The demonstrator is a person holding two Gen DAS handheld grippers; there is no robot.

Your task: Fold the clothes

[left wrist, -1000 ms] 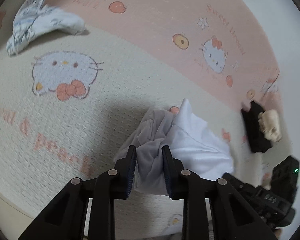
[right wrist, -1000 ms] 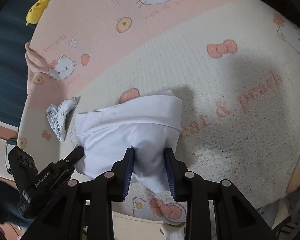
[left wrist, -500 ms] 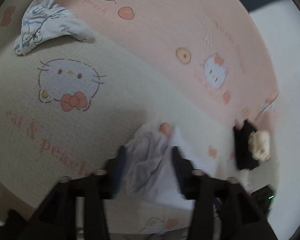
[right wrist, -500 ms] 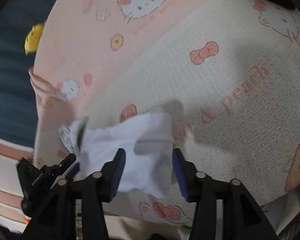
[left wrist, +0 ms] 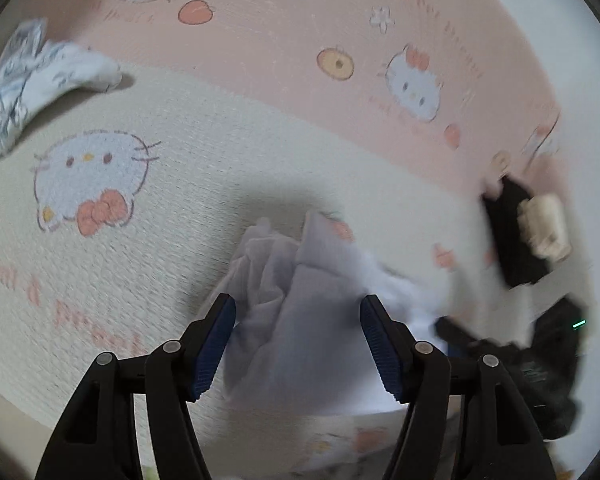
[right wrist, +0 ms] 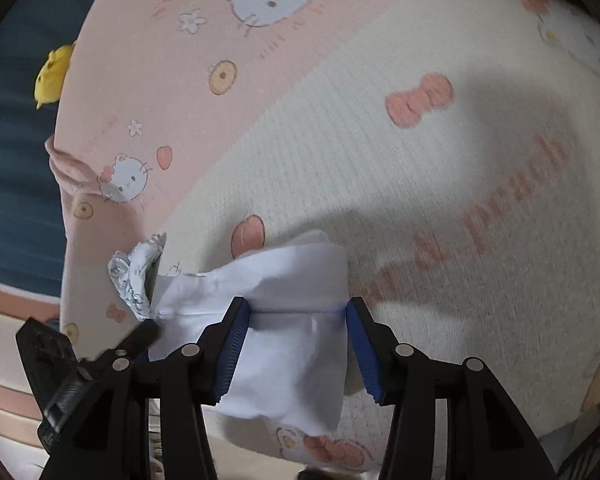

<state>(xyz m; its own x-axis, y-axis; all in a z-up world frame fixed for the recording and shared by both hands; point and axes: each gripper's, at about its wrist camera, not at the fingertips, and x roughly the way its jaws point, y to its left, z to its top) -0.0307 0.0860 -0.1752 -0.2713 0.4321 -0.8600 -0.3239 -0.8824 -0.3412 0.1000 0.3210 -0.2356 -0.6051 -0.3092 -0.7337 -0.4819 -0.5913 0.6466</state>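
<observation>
1. Standing wide apart, blue pads of the left hand-held gripper (left wrist: 298, 344), just opened, with the white garment (left wrist: 300, 320) lying loose between them and neither pad pressing on it.
2. Spread likewise, pads of the right hand-held gripper (right wrist: 296, 350), also just opened; folded cloth of the same white garment (right wrist: 284, 320) between them and reaching both, but lying slack on the blanket, not clamped.
3. Resting crumpled and partly folded near the front edge of the blanket (left wrist: 204, 168), a cream and pink cover printed with cat faces, bows and pink lettering.
4. Showing as a black shape at the garment's far end in each wrist view: the other hand-held gripper.
5. Lying farther out near the blanket's right edge in the left view, a black garment (left wrist: 512, 236) with a beige bundle (left wrist: 546, 222) touching it on top.
6. Sitting crumpled toward the far left, near the border of the cream and pink bands, a white cloth with blue print (left wrist: 40, 76); seen again in the right view just beside the white garment's left end.
7. Peeking past the blanket's far left edge in the right view, a small yellow toy (right wrist: 52, 76) against a dark blue background.
</observation>
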